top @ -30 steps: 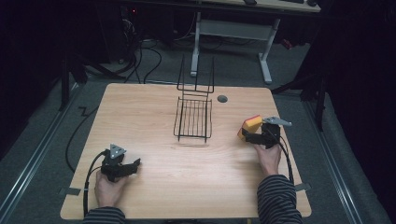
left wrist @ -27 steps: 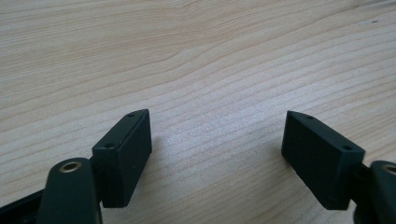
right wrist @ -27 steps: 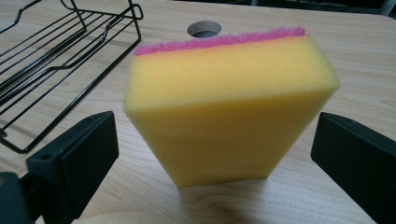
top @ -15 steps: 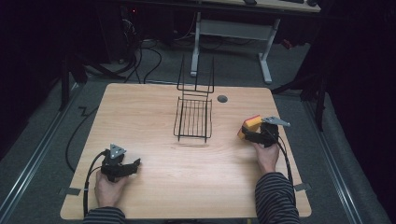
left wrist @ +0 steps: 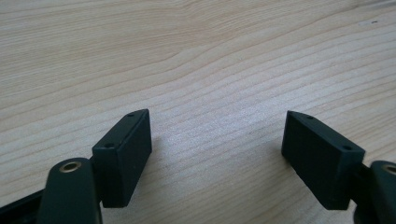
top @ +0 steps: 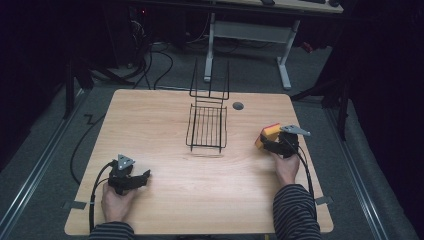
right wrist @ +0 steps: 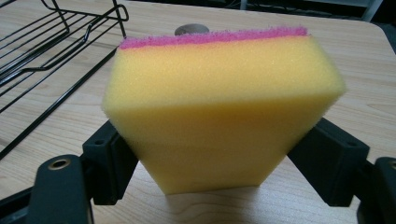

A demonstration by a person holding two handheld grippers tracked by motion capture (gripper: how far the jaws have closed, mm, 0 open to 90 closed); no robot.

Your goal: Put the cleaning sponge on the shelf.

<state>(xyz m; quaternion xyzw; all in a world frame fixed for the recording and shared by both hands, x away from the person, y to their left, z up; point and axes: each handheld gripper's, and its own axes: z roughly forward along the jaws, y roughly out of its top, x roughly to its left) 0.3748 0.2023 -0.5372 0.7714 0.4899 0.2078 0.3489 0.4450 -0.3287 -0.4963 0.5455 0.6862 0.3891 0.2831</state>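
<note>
We note the right tongs have just been closing and now squeeze the sponge at the bench's three o'clock; its long axis runs across the jaws, pink face pointing away. Left tongs released, resting at seven o'clock.

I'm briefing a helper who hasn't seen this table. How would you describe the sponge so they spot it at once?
Start at the wooden table and find the black wire rack at its middle. To the rack's right, near the table's right edge, the right gripper is pinching the sponge between its jaws. It is a yellow foam block with a thin pink scouring layer, the one brightly coloured thing there.
</note>
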